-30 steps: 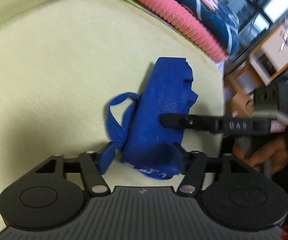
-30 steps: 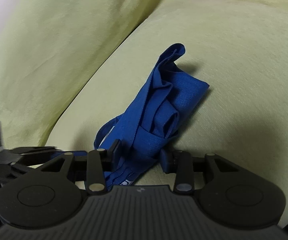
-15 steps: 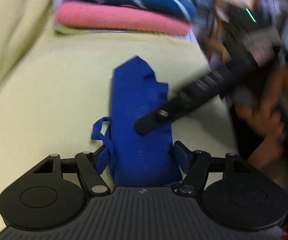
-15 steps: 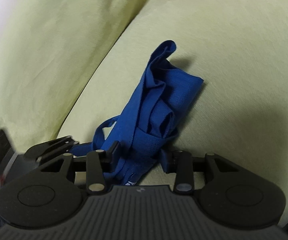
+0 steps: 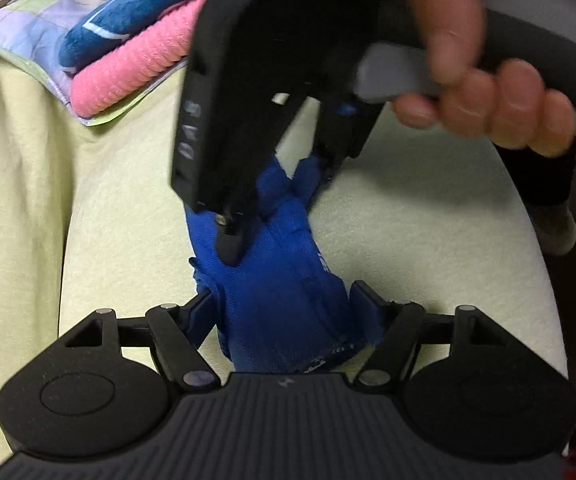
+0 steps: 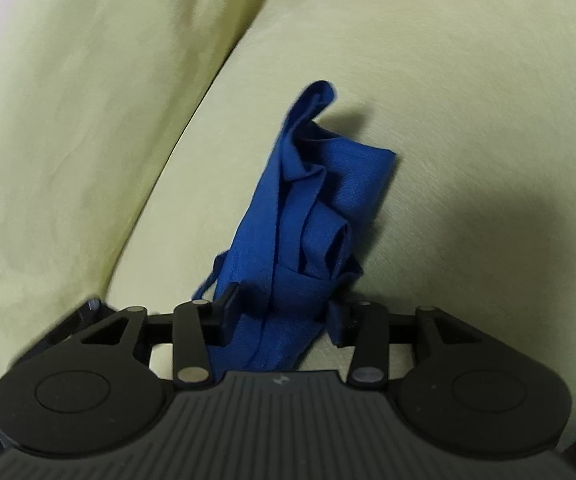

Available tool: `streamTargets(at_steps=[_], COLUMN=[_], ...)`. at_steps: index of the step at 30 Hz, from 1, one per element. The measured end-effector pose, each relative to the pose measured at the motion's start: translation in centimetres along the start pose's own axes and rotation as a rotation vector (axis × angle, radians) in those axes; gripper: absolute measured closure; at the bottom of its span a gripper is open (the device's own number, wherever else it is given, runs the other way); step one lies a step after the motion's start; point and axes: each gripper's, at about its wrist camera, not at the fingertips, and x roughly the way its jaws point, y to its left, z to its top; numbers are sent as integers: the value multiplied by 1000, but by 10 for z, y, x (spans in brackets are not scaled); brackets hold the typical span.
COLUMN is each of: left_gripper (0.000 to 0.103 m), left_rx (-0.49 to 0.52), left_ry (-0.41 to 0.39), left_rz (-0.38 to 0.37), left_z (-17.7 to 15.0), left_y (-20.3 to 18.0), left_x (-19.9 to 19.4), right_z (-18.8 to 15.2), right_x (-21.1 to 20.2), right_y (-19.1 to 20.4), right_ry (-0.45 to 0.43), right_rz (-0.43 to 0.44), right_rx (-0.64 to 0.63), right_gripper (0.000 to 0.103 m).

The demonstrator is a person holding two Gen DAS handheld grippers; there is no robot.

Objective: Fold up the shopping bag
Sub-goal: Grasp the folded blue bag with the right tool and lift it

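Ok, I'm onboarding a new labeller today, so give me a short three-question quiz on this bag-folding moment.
1. True or false: the blue shopping bag lies on a yellow-green cushion.
2. Which hand-held gripper has the bag bunched between its fingers? A) left hand-held gripper only B) right hand-held gripper only C) both
3. Fill in: in the left wrist view, a pink towel lies under a ____ patterned one.

Key: 1 true; 2 C; 3 blue

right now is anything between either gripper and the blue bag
Nothing visible. The blue shopping bag already sits between the fingers of the left gripper, and of the right gripper in its own view. The bag lies on the yellow-green cushion.
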Motion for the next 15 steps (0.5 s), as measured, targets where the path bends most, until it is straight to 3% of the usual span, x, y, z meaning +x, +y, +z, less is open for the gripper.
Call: streamTargets(at_steps=[4,10,15], left_gripper=[33,33,33], left_rx=[-22,-81,-126], left_ry=[33,6,-17], left_rz=[-4,-16,-36], left_z=[3,-2,3], left_y=[2,8,6], left_x=[3,2,2], right_z=[6,-1,5], right_x=[9,15,0], right_y=[7,34,29], right_ry=[6,-41,-16], right_rz=[-13,-63,-28], right_rx=[15,-277,-251], right_gripper=[60,70,76])
